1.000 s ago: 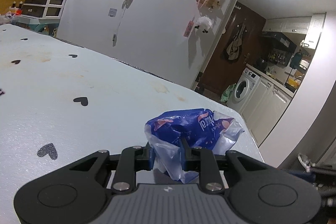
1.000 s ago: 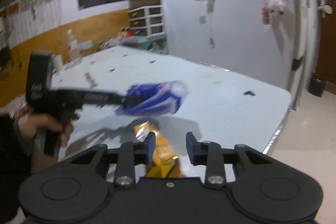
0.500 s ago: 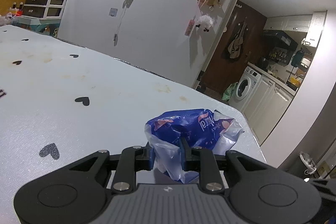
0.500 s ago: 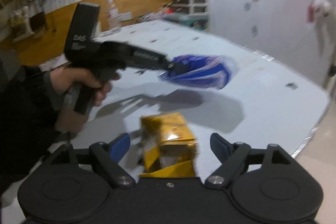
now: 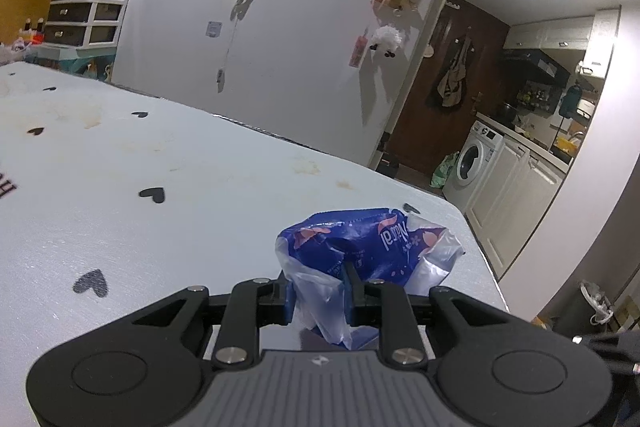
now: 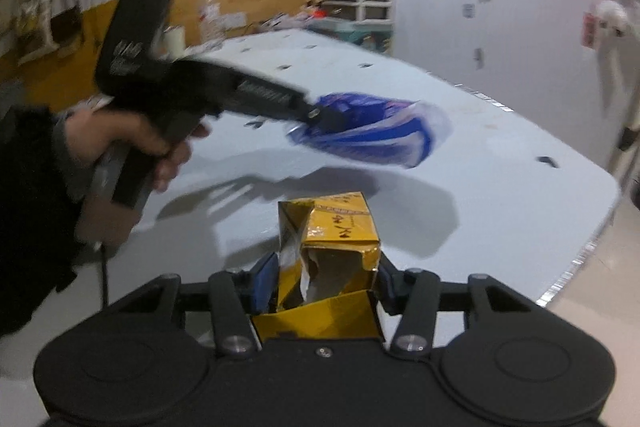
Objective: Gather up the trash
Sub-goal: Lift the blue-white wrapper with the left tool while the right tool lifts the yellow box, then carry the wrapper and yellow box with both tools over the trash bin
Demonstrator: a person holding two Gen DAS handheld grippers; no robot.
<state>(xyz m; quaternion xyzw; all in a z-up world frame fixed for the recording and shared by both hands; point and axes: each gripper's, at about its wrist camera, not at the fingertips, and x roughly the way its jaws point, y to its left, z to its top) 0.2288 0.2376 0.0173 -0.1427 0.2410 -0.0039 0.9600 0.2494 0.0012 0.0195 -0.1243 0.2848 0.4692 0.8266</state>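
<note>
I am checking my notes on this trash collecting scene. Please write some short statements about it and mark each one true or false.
1. The left gripper is shut on a blue plastic wrapper. True.
2. The wrapper lies flat on the table. False: in the right wrist view it is held up above the table and casts a shadow below.
3. A yellow carton sits between the fingers of the right gripper. True; the jaws are closing on it.
4. The carton is sealed and undamaged. False: its near end is torn open.
5. The table cover is plain red. False: it is pale with small dark hearts.
</note>
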